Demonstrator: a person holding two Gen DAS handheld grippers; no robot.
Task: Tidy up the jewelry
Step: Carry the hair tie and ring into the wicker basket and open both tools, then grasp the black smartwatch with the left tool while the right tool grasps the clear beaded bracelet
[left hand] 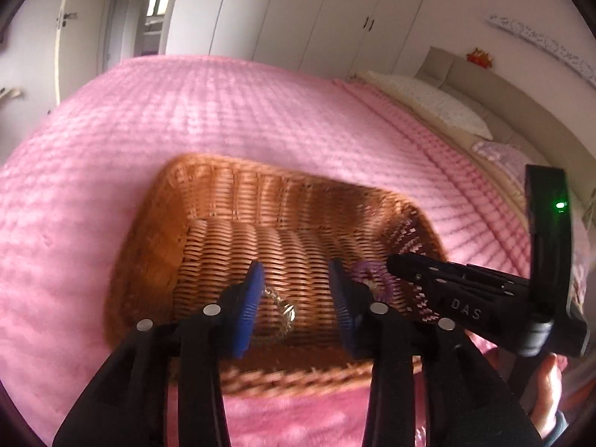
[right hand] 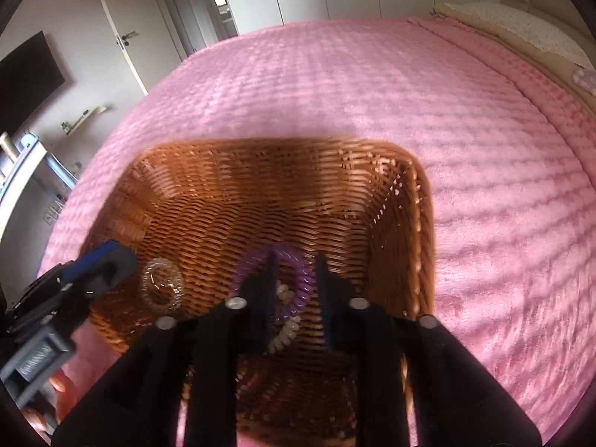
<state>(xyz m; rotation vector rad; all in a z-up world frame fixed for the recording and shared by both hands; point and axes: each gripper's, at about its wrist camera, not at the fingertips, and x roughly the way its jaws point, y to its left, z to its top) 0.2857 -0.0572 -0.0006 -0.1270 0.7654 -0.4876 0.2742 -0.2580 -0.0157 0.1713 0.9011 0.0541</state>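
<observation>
A brown wicker basket (left hand: 238, 193) (right hand: 283, 160) sits on the pink bedspread. Inside lie a clear spiral band (left hand: 281, 311) (right hand: 164, 285), a purple spiral band (left hand: 376, 275) (right hand: 298, 272) and a cream spiral band (right hand: 285, 335). My left gripper (left hand: 296, 279) is open over the basket floor, the clear band just below its left finger. My right gripper (right hand: 294, 260) is open inside the basket, its fingers straddling the purple and cream bands. Each gripper shows in the other's view: the right one (left hand: 395, 262) and the left one (right hand: 111, 260).
The pink bedspread (left hand: 223, 111) (right hand: 372, 85) spreads out around the basket. Pillows (left hand: 428, 104) (right hand: 521, 26) lie at the far right. White wardrobes and a door stand beyond the bed. A dark screen (right hand: 26, 82) hangs at the left.
</observation>
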